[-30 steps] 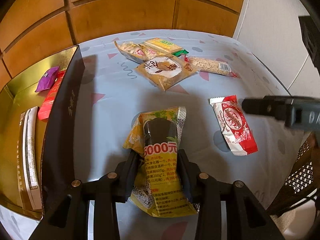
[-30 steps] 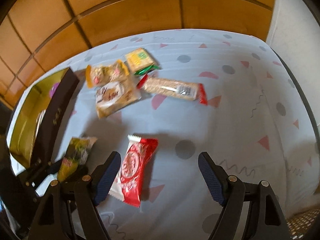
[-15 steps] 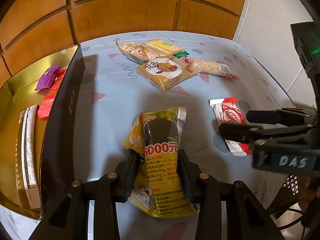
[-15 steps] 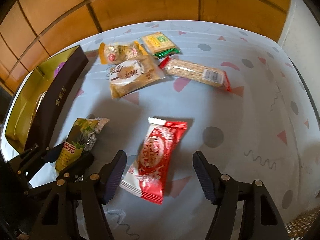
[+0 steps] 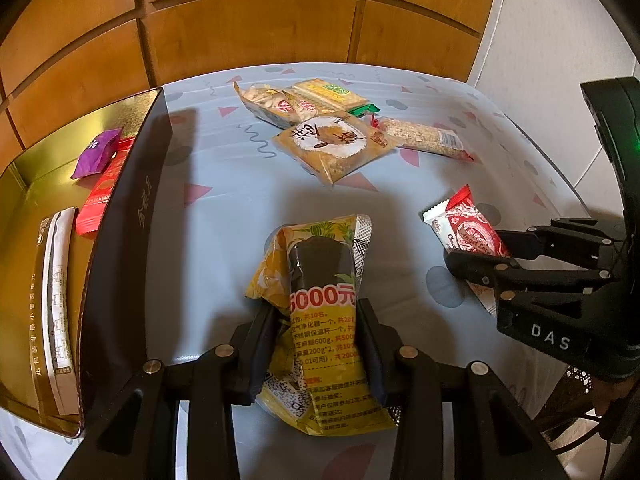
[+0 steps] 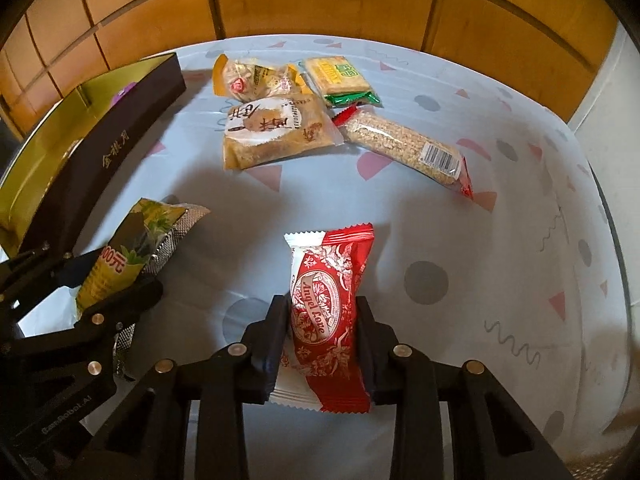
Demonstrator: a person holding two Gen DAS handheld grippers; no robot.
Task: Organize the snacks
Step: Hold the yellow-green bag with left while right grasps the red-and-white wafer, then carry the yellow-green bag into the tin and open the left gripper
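My left gripper (image 5: pixel 316 320) is shut on a yellow snack packet (image 5: pixel 320 300) just above the tablecloth, right of the dark gift box (image 5: pixel 120 220). My right gripper (image 6: pixel 322 320) is shut on a red and white Angel Love packet (image 6: pixel 328 300). In the left wrist view that packet (image 5: pixel 464 228) shows at the right, between the right gripper's fingers (image 5: pixel 480 268). In the right wrist view the yellow packet (image 6: pixel 132 252) shows at the left, in the left gripper. The box holds a purple packet (image 5: pixel 96 152), a red packet (image 5: pixel 104 188) and a white and gold packet (image 5: pixel 56 300).
Farther back on the blue patterned tablecloth (image 6: pixel 460 220) lie a round-cake packet (image 6: pixel 272 132), a yellow mixed snack bag (image 6: pixel 256 80), a green-ended cracker pack (image 6: pixel 340 80) and a long sesame bar (image 6: pixel 404 144). Wood panelling (image 5: pixel 260 20) stands behind the table.
My right gripper moved in over the red and white packet and closed on it. My left gripper still holds the yellow packet and barely moved.
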